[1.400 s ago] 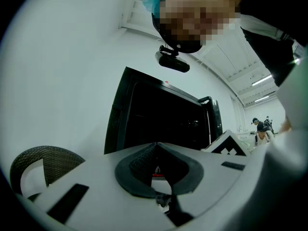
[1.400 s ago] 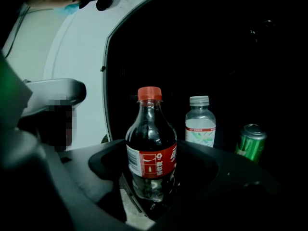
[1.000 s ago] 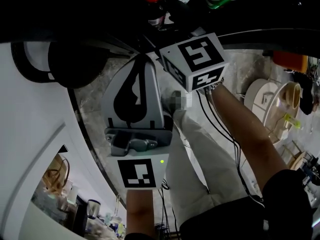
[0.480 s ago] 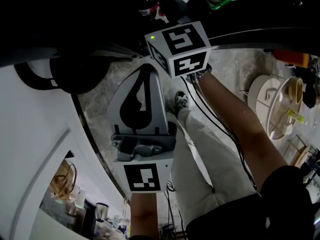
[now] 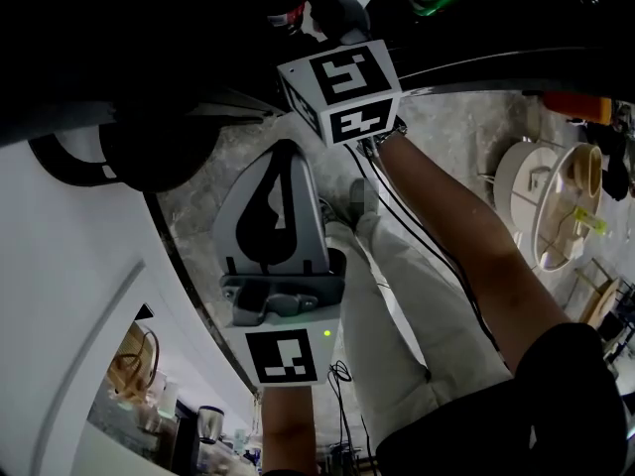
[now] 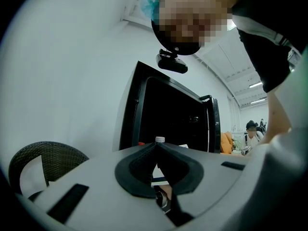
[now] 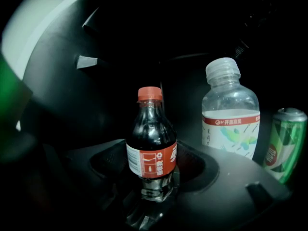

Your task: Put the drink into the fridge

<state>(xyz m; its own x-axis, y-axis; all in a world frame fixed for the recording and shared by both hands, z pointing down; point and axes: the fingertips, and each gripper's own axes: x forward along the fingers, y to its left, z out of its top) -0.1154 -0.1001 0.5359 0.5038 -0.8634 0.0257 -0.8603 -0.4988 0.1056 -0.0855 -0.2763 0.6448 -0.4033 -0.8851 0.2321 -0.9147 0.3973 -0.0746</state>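
Left gripper: the left gripper (image 5: 288,152) is hanging nearest the person, pointing level toward the fridge (image 6: 168,114). Its jaws are pressing together with nothing between them, so it is taking no part in the carry.

Right gripper: the right gripper (image 7: 154,174) is reaching further ahead into the dark fridge interior. Its jaws are sitting against the lower body of the cola bottle (image 7: 151,143) on both sides and look to be gripping it.

Drink: the cola bottle is standing upright between those jaws with its red cap on, already inside the fridge. It is too dark to tell whether its base is resting on the shelf.

Neighbours: a water bottle (image 7: 230,119) and a green can (image 7: 284,143) are standing deeper in, to the right of the cola and apart from it.

Done so far: judging by this, the drink is already being held inside the fridge, so most of the carry is looking finished.

Left to do: the bottle is waiting to be set down and released, and the right gripper is yet to come out. The fridge is standing open, so closing it may follow.

Care needed: the water bottle is sitting near enough that a sideways slip could be knocking it.
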